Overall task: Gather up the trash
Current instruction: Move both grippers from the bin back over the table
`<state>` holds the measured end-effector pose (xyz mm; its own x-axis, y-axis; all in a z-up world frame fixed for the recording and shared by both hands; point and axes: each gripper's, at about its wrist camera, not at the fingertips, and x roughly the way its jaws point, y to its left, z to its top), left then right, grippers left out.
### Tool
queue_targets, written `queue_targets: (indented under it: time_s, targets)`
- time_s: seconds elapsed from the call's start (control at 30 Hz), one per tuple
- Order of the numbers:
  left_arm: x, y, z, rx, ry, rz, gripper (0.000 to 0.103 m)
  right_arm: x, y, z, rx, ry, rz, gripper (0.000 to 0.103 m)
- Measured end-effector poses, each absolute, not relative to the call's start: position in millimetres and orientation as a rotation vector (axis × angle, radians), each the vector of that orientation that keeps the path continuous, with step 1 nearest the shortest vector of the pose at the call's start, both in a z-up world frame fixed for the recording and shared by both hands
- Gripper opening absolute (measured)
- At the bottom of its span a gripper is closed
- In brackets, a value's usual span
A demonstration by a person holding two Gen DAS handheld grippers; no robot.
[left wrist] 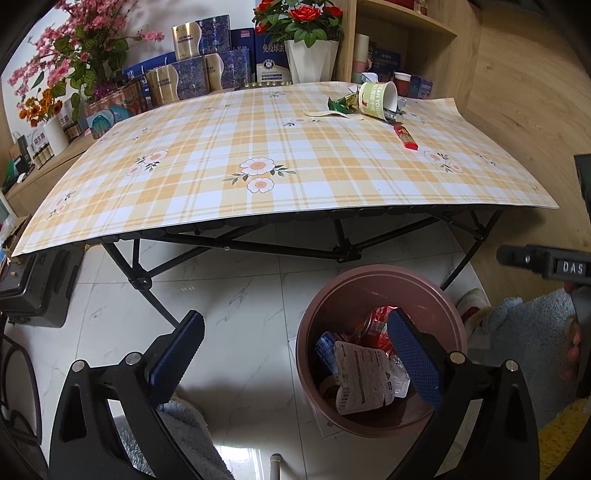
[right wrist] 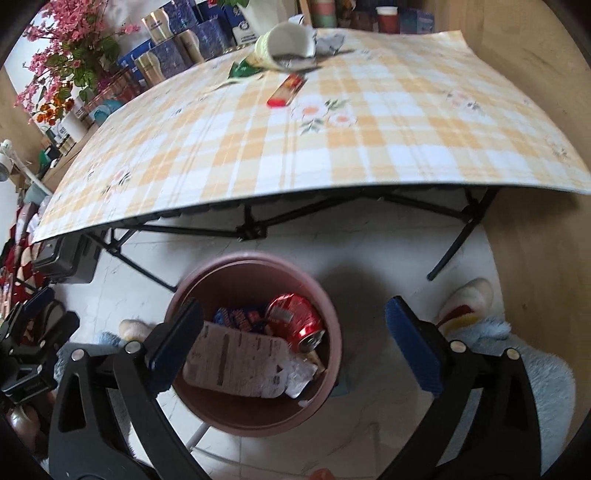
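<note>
A pink waste bin (left wrist: 369,275) stands on the tiled floor in front of the table. It holds a white printed pouch (right wrist: 236,358), a crushed red can (right wrist: 295,317) and a blue wrapper (right wrist: 236,317). My right gripper (right wrist: 291,310) hangs open over the bin with nothing between its fingers. To the left of the bin, my left gripper (left wrist: 295,325) is also open and empty, its right finger over the bin's rim. At the table's far right lie a tipped yogurt cup (left wrist: 378,99), a green wrapper (left wrist: 341,104), a paper strip (left wrist: 325,113) and a red wrapper (left wrist: 406,138).
The folding table (left wrist: 258,206) has a yellow plaid cloth and black crossed legs. Boxes and flower pots (left wrist: 312,59) line its back, with a wooden shelf (left wrist: 406,33) at right. A black case (left wrist: 40,284) sits under its left end. Fuzzy slippers (right wrist: 469,299) stand near the bin.
</note>
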<state>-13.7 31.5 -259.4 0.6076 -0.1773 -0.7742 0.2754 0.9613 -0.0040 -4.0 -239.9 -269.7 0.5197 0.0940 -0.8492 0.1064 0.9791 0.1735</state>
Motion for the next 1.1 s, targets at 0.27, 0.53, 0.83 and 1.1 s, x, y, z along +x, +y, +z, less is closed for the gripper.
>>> queue_targets:
  time_s: [0.27,0.53,0.83,1.1]
  targets:
    - [-3,30,-257,0.104,0.904,-0.284,0.097,11,-254,-250,0.154,0.947,-0.04,0.097]
    - [27,25,-242,0.103,0.868,-0.265,0.097,44,-266,-218,0.061,0.841,0.006,0.097]
    - [94,10,-211,0.115,0.791,-0.265,0.097,123,-281,-211,0.017,0.882,0.118,0.097]
    - [169,-13,-206,0.126,0.851,-0.275,0.097,217,-293,-222,-0.082,0.874,0.143,0.079]
